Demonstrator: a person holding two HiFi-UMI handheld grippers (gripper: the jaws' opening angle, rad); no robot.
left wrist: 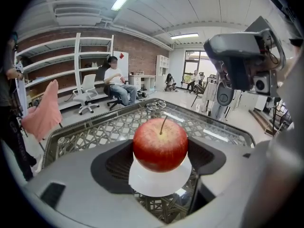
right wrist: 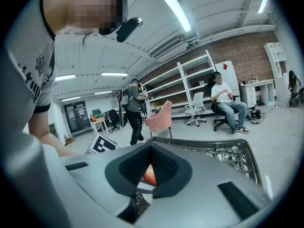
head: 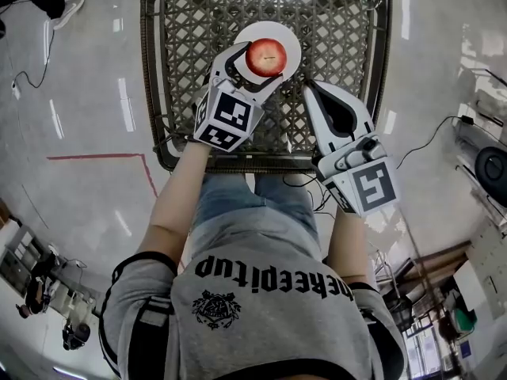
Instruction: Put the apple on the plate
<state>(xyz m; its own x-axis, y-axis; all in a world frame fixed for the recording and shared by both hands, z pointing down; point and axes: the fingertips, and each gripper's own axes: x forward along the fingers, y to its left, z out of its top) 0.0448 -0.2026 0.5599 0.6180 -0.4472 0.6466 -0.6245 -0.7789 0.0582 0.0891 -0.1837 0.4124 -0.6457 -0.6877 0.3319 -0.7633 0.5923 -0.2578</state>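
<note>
**Lattice table: apple at the plate, left jaws clamped on it**

Pale glossy floor (head: 87, 70) is filling the sides of the head view, with a red tape line (head: 95, 157) running at the left edge. A dark lattice-top table (head: 190, 22) is standing in the upper middle of the frame, and a white plate (head: 290, 35) is lying on it near the centre.

The red apple (head: 266, 56) is sitting over the plate, stem up. In the left gripper view its underside is meeting the white surface. The left gripper (head: 258, 63) is reaching in from the lower left, and its two dark pads are pressing on the apple from both sides, with no gap showing on either side. Its marker cube (head: 226, 117) is lying below the apple in the frame.

The right gripper (head: 313, 92) is hanging just to the right of the plate, over the table, apart from the apple. Its jaws are closed together at the tips and are holding nothing; in the right gripper view only a small strip of red apple is showing through the slit under them.

Behind the table, the gripper views are showing a brick wall (left wrist: 137, 51), white shelves (left wrist: 76, 56), a person sitting on an office chair (left wrist: 116, 82) and a pink cloth (left wrist: 42, 115) hanging at the left.
</note>
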